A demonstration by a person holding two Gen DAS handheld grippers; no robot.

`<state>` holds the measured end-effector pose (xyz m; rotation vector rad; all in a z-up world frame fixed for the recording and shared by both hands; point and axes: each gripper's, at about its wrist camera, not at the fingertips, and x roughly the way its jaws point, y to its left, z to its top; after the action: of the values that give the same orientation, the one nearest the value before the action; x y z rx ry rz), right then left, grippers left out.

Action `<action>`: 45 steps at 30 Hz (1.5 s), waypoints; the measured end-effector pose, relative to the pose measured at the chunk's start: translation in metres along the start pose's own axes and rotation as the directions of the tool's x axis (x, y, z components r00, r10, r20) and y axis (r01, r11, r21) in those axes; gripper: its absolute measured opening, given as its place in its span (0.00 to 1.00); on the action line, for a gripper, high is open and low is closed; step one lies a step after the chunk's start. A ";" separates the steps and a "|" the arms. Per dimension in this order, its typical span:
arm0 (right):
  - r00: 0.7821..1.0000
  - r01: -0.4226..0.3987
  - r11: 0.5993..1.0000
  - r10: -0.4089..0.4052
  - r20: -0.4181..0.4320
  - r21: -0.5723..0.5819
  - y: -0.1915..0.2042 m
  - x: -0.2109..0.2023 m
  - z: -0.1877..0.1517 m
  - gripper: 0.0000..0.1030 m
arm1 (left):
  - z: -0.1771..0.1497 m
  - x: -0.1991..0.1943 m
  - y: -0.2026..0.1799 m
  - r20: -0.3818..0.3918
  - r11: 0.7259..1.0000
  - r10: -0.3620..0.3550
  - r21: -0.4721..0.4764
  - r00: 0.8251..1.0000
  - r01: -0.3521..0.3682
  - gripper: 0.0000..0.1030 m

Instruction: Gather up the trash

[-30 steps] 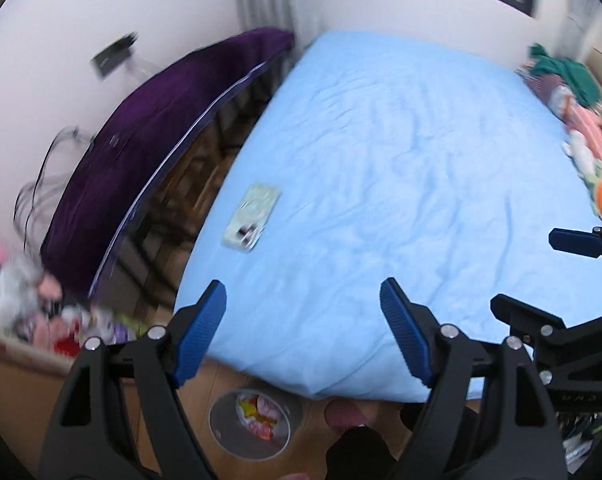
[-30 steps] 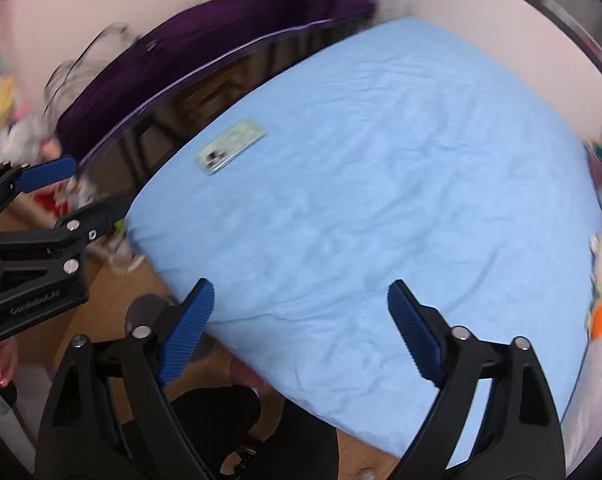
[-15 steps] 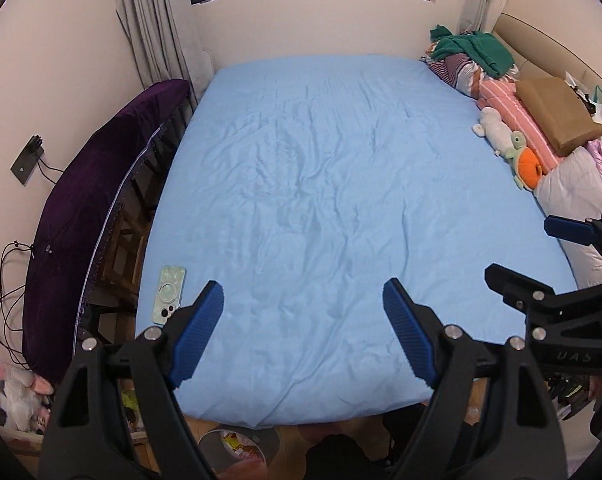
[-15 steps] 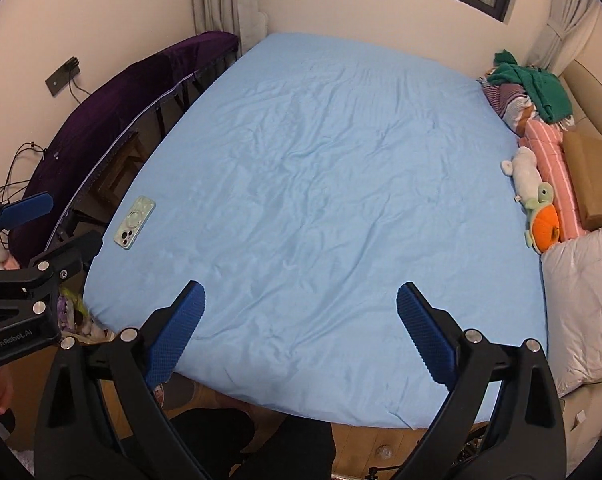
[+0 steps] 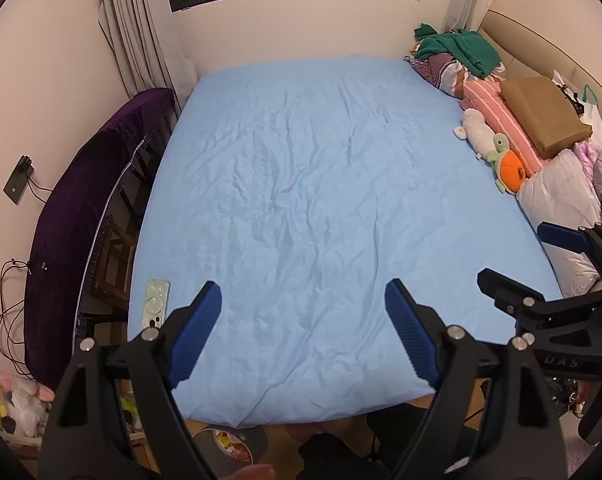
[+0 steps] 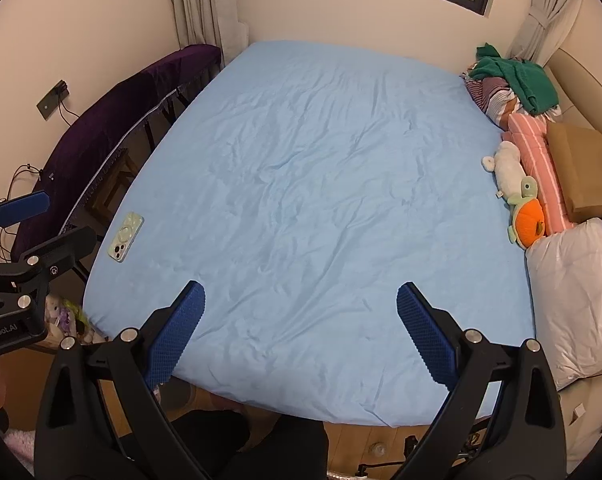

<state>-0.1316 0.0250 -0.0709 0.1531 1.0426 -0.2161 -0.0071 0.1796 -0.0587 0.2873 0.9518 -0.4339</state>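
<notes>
A round trash bin (image 5: 231, 444) with colourful wrappers inside stands on the wood floor at the foot of the bed, partly hidden behind my left gripper. My left gripper (image 5: 303, 304) is open and empty, held above the near end of the blue bed (image 5: 325, 200). My right gripper (image 6: 301, 300) is open and empty too, above the bed's near end; it also shows at the right edge of the left wrist view (image 5: 541, 272). No loose trash shows on the sheet.
A phone (image 5: 155, 304) in a pale green case lies at the bed's near left corner. Stuffed toys (image 5: 497, 152), pillows, a brown box (image 5: 543, 120) and folded clothes line the right side. A purple-covered rack (image 5: 85, 208) stands along the left wall.
Both views have swung up and to the right from the bed's left corner to face the whole bed squarely. The bin has slid toward the bottom edge. Both grippers stay open.
</notes>
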 end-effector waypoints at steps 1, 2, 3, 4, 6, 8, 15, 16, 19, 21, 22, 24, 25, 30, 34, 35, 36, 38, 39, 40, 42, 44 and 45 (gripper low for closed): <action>1.000 -0.001 1.000 0.001 0.002 0.001 -0.002 -0.001 0.000 0.91 | 0.001 0.000 -0.002 -0.003 1.000 -0.001 0.000 1.000 0.001 0.81; 1.000 -0.001 1.000 0.001 0.004 0.003 -0.004 -0.002 0.000 0.91 | 0.002 0.000 -0.003 -0.006 1.000 -0.004 0.000 1.000 0.004 0.81; 1.000 -0.002 1.000 0.001 0.005 0.004 -0.006 -0.003 0.000 0.91 | 0.002 -0.001 -0.005 -0.007 1.000 -0.006 0.001 1.000 0.006 0.81; 1.000 0.000 1.000 0.000 0.006 0.005 -0.007 -0.004 0.000 0.91 | 0.002 -0.001 -0.007 -0.007 1.000 -0.007 0.004 1.000 0.007 0.81; 1.000 0.001 1.000 -0.001 0.008 0.010 -0.009 -0.006 0.000 0.91 | 0.002 -0.003 -0.010 -0.004 1.000 -0.008 0.011 1.000 0.008 0.81; 1.000 0.001 1.000 -0.001 0.006 0.012 -0.012 -0.007 -0.001 0.91 | 0.003 -0.006 -0.014 0.004 1.000 -0.008 0.021 1.000 0.008 0.81; 1.000 0.005 1.000 -0.005 0.013 0.016 -0.015 -0.012 -0.001 0.91 | 0.005 -0.012 -0.022 0.025 0.999 -0.020 0.034 0.999 0.019 0.81; 1.000 0.007 1.000 -0.008 0.016 0.017 -0.016 -0.013 -0.002 0.91 | 0.005 -0.012 -0.023 0.028 0.999 -0.021 0.034 0.999 0.020 0.81; 1.000 0.009 1.000 -0.009 0.020 0.023 -0.016 -0.015 -0.003 0.91 | 0.005 -0.014 -0.024 0.034 0.999 -0.024 0.036 0.999 0.023 0.81; 1.000 0.008 1.000 -0.009 0.022 0.024 -0.017 -0.017 -0.004 0.91 | 0.004 -0.016 -0.024 0.038 0.999 -0.026 0.036 0.999 0.025 0.81; 1.000 0.007 1.000 -0.007 0.022 0.023 -0.017 -0.016 -0.003 0.91 | 0.003 -0.016 -0.023 0.039 0.999 -0.026 0.034 0.999 0.024 0.81; 1.000 0.009 1.000 -0.009 0.022 0.022 -0.017 -0.016 -0.004 0.91 | 0.001 -0.017 -0.022 0.038 0.999 -0.027 0.033 0.999 0.026 0.81; 1.000 0.010 1.000 -0.010 0.023 0.021 -0.017 -0.017 -0.004 0.91 | 0.001 -0.018 -0.022 0.037 0.999 -0.028 0.032 0.999 0.027 0.81; 1.000 0.013 1.000 -0.013 0.022 0.020 -0.015 -0.020 -0.007 0.91 | 0.000 -0.020 -0.023 0.037 0.999 -0.035 0.028 0.999 0.034 0.81; 1.000 0.019 1.000 -0.020 0.022 0.023 -0.016 -0.024 -0.010 0.91 | -0.001 -0.023 -0.026 0.040 0.999 -0.041 0.030 0.998 0.040 0.81; 1.000 0.020 0.999 -0.021 0.022 0.025 -0.017 -0.025 -0.010 0.91 | -0.002 -0.023 -0.027 0.041 0.999 -0.042 0.031 0.998 0.040 0.81; 0.999 0.022 0.999 -0.023 0.023 0.027 -0.017 -0.026 -0.012 0.91 | -0.002 -0.024 -0.028 0.041 0.999 -0.042 0.033 0.998 0.041 0.81; 0.999 0.026 0.999 -0.027 0.023 0.030 -0.019 -0.028 -0.014 0.91 | -0.004 -0.024 -0.030 0.041 0.998 -0.045 0.037 0.998 0.043 0.81; 0.999 0.027 0.999 -0.028 0.023 0.032 -0.020 -0.028 -0.015 0.91 | -0.004 -0.025 -0.032 0.041 0.998 -0.047 0.039 0.998 0.045 0.81; 0.999 0.028 0.999 -0.029 0.023 0.034 -0.020 -0.029 -0.015 0.91 | -0.004 -0.025 -0.033 0.041 0.998 -0.048 0.040 0.998 0.046 0.81; 0.999 0.031 0.999 -0.032 0.024 0.038 -0.023 -0.030 -0.017 0.91 | -0.006 -0.027 -0.031 0.041 0.998 -0.050 0.043 0.998 0.048 0.81; 0.999 0.035 0.999 -0.036 0.025 0.042 -0.025 -0.030 -0.018 0.91 | -0.007 -0.027 -0.032 0.041 0.998 -0.049 0.043 0.998 0.048 0.81; 0.999 0.036 0.998 -0.037 0.026 0.045 -0.026 -0.031 -0.019 0.91 | -0.007 -0.027 -0.032 0.041 0.998 -0.051 0.044 0.998 0.049 0.81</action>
<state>-0.1692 0.0073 -0.0539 0.1715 1.0146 -0.2739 -0.0408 0.1612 -0.0415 0.2930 0.9106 -0.5049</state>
